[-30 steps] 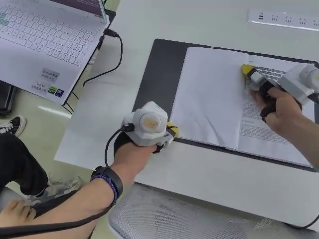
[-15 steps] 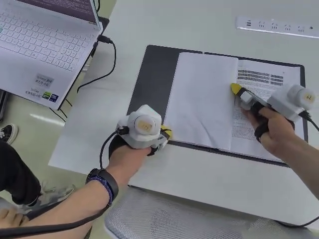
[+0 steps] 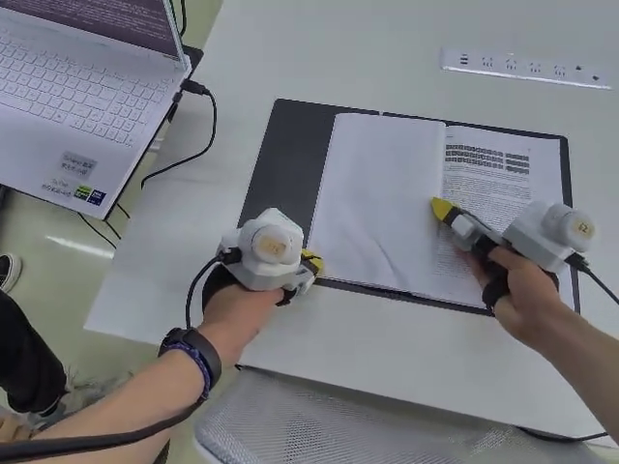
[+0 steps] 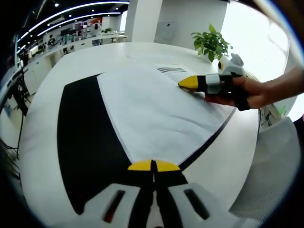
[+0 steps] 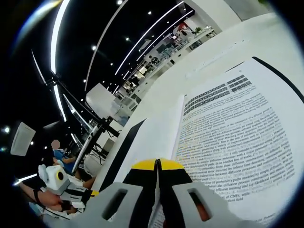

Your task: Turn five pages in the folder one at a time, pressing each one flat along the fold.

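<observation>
A black folder (image 3: 285, 159) lies open on the white table, a blank turned page (image 3: 377, 193) on its left side and a printed page (image 3: 498, 184) on its right. My right gripper (image 3: 438, 208) is shut, its yellow tips down on the paper along the fold between the two pages. In the right gripper view its shut jaws (image 5: 158, 165) rest at the fold beside the printed page (image 5: 232, 133). My left gripper (image 3: 311, 264) is shut and sits at the folder's near left edge; its view has the tips (image 4: 153, 166) at the edge of the blank page (image 4: 152, 114) and black cover (image 4: 83, 137).
An open laptop (image 3: 68, 97) with a black cable (image 3: 198, 126) sits at the far left. A white power strip (image 3: 522, 70) lies at the back right. A grey chair seat (image 3: 338, 425) is below the table's near edge.
My right gripper has slid along the fold from its far end toward me. The left gripper has stayed at the folder's near left edge. The head camera has shifted.
</observation>
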{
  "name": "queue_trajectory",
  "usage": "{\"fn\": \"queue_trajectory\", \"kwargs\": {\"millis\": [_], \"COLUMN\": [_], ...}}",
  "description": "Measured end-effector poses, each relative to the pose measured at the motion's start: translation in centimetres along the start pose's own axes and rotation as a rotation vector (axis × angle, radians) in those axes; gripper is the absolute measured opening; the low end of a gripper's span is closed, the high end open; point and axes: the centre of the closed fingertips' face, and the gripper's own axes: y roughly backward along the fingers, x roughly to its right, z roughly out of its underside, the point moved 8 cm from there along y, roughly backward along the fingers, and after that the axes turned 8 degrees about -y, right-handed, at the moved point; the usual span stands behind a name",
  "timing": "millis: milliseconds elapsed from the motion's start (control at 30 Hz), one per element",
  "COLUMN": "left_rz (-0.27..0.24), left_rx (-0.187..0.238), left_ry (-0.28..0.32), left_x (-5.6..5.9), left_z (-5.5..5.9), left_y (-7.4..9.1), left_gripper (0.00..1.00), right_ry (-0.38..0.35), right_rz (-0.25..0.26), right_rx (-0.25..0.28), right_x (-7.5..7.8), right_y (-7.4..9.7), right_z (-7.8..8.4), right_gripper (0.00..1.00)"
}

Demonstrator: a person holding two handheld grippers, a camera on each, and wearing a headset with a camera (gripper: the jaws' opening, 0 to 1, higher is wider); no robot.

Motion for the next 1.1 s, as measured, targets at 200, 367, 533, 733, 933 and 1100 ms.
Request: {"fn": "queue_trajectory", "kwargs": {"millis": [200, 367, 533, 733, 933, 1100], "left_rz": [-0.001, -0.002, -0.004, -0.008, -0.014, -0.017], "left_rx": [0.003, 0.005, 0.007, 0.013, 0.014, 0.017], "left_ry": [0.001, -0.001, 0.000, 0.003, 0.006, 0.009], "left_x": [0.0, 0.1, 0.1, 0.1, 0.1, 0.1], "left_z": [-0.1, 0.0, 0.0, 0.1, 0.1, 0.2], "left_y": [0.0, 0.0, 0.1, 0.1, 0.2, 0.1], "left_gripper": [0.00, 0.00, 0.00, 0.00, 0.00, 0.00], "right_ry": [0.002, 0.004, 0.008, 0.004, 0.002, 0.006], "right_rz": [-0.002, -0.008, -0.018, -0.026, -0.024, -0.024], "right_rx": [-0.015, -0.041, -0.062, -0.085, -0.099, -0.116], "right_x": [-0.3, -0.7, -0.9, -0.8, -0.4, -0.2], "right_y": [1.5, 2.6, 3.5, 4.4, 5.0, 5.6], "right_z": [1.5, 3.0, 4.1, 5.1, 5.7, 6.4], "right_gripper": [0.00, 0.00, 0.00, 0.00, 0.00, 0.00]}}
